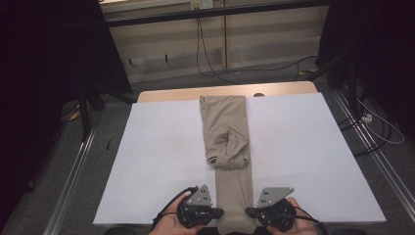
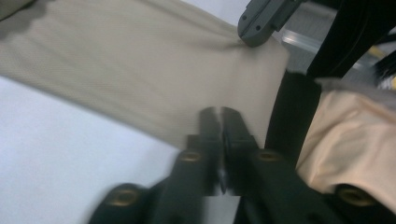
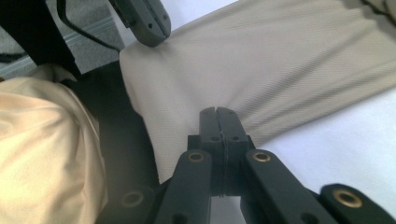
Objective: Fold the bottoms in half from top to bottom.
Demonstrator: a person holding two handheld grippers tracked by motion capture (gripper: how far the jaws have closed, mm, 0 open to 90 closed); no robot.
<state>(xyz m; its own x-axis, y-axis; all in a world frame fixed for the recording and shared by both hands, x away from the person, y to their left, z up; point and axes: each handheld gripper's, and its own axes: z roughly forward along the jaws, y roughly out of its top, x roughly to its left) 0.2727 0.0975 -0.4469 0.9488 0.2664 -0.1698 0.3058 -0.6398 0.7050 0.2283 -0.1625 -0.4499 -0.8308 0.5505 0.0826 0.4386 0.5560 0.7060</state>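
Observation:
Beige trousers (image 1: 225,132) lie folded lengthwise down the middle of the white table (image 1: 161,161), with the waist part bunched over the legs at mid-length. The leg end hangs over the near edge. My left gripper (image 1: 221,212) pinches the left edge of that leg end, its jaws shut on the cloth (image 2: 140,70) at the tips (image 2: 220,112). My right gripper (image 1: 248,212) pinches the opposite edge, also shut, and the fabric (image 3: 280,60) puckers at its tips (image 3: 216,112). Each gripper view shows the other gripper's grey tip across the leg: the right gripper (image 2: 259,21) and the left gripper (image 3: 144,23).
A strip of bare wood (image 1: 171,94) shows at the table's far edge. Metal rails (image 1: 73,166) run along the floor on both sides, with cables (image 1: 377,122) at the right. A person's pale garment (image 3: 42,140) sits just below the near edge.

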